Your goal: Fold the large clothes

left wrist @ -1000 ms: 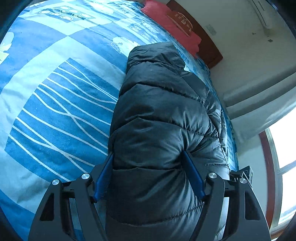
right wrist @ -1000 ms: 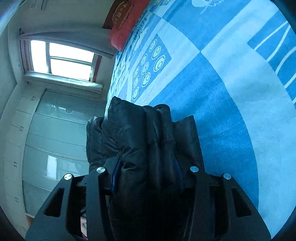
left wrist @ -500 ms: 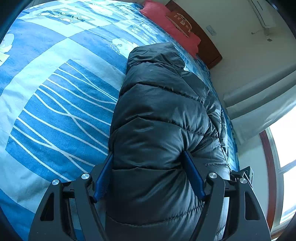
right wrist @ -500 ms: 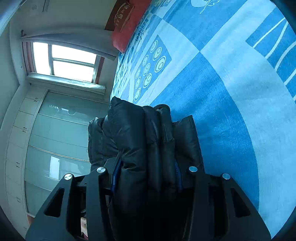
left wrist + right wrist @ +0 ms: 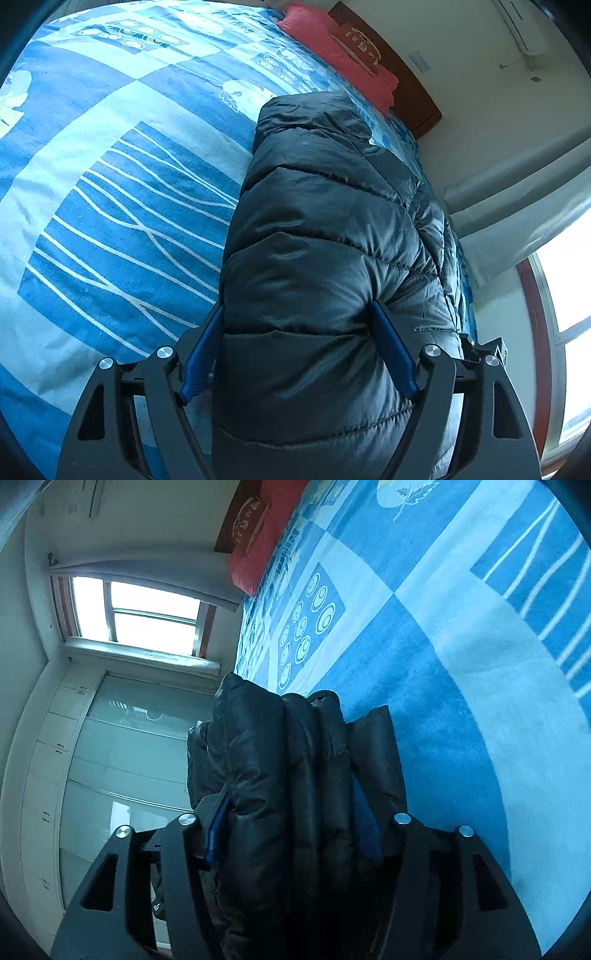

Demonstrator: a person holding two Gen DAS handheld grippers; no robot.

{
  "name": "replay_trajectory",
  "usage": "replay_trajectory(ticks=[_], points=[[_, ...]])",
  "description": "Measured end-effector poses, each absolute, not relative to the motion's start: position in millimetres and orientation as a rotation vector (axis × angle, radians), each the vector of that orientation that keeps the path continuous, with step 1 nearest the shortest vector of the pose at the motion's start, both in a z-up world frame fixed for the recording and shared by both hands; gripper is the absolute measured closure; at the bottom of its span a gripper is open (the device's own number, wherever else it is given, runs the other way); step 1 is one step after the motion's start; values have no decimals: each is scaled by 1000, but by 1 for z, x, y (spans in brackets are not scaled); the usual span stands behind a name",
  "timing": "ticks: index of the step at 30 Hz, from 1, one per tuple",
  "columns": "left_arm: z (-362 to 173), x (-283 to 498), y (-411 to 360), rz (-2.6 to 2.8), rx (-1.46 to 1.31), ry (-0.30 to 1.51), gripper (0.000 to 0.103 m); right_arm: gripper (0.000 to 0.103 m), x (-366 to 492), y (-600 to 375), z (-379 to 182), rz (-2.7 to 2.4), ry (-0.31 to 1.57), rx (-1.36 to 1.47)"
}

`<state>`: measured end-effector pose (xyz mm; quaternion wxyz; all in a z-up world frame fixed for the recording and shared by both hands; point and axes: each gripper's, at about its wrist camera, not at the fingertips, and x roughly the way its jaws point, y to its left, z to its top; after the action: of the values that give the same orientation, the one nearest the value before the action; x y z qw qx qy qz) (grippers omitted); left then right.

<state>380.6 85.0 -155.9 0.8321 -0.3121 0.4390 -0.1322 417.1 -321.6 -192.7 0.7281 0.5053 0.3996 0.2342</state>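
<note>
The bed [image 5: 110, 221] carries a blue-and-white patterned bedspread [image 5: 461, 664] with blocks of white lines, rings and leaf motifs. A dark quilted puffer jacket [image 5: 321, 266], bundled in several layers, lies on the bedspread near one side edge. A red pillow [image 5: 340, 62] lies at the head end, against the brown wooden headboard [image 5: 410, 92].

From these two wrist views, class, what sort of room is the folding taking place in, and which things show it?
Most likely a bedroom: a bed under a blue patterned bedspread, a red pillow against a wooden headboard, and a curtained window.
</note>
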Motion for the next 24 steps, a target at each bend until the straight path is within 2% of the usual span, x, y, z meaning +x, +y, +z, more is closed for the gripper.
replay_trajectory(ticks=[10,24], points=[[-153,380,89,-283,-662,925,23,35,404,-338,-194,498,867,1126],[-152,366,101,-314,-688,915,23,32,382,-374,-202,462,835,1177]])
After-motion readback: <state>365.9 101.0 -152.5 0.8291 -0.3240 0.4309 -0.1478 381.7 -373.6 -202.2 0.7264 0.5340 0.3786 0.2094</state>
